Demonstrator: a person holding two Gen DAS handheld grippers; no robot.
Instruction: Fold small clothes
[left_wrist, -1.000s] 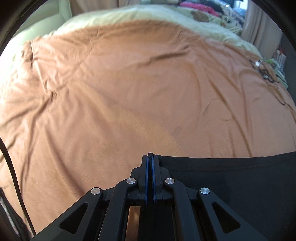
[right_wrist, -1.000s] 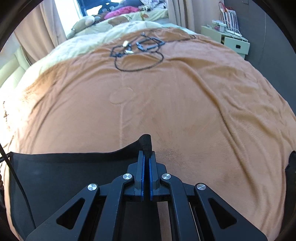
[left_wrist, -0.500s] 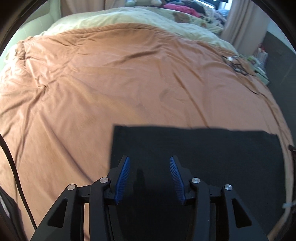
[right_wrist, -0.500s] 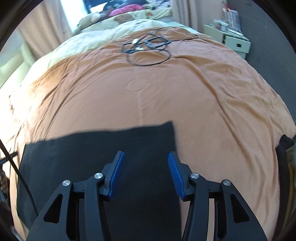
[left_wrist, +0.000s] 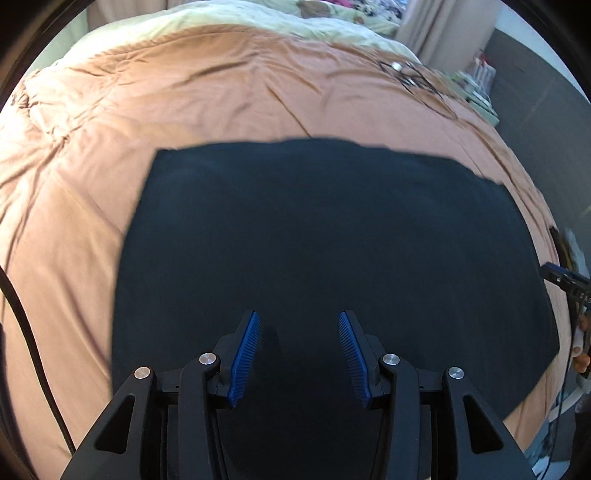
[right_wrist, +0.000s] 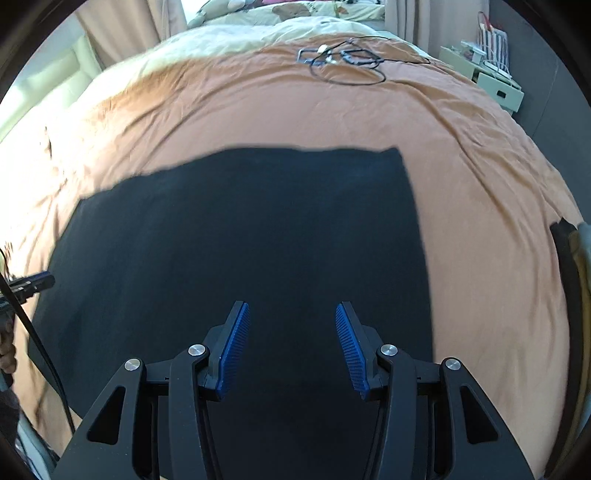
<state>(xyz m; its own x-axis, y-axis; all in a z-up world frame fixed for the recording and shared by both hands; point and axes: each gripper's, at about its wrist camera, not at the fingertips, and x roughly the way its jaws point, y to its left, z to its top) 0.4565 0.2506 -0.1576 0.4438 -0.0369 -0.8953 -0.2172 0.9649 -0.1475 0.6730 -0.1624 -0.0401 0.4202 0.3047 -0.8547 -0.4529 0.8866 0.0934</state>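
A black garment (left_wrist: 325, 236) lies flat as a wide rectangle on the orange bedspread (left_wrist: 207, 96); it also shows in the right wrist view (right_wrist: 258, 229). My left gripper (left_wrist: 299, 325) is open and empty above the garment's near left part. My right gripper (right_wrist: 291, 317) is open and empty above its near right part. The tip of the right gripper shows at the right edge of the left wrist view (left_wrist: 565, 277), and the left gripper's tip at the left edge of the right wrist view (right_wrist: 29, 282).
A tangle of black cables with small devices (right_wrist: 343, 61) lies at the far side of the bedspread (right_wrist: 480, 155). A pale quilt and pillows (right_wrist: 280, 14) lie beyond. A white bedside unit (right_wrist: 495, 81) stands far right. Another dark item (right_wrist: 563, 258) sits at the bed's right edge.
Both grippers were shut on the garment's far edge a second ago. They let go, opened, and pulled back toward me, leaving the garment spread flat on the bed.
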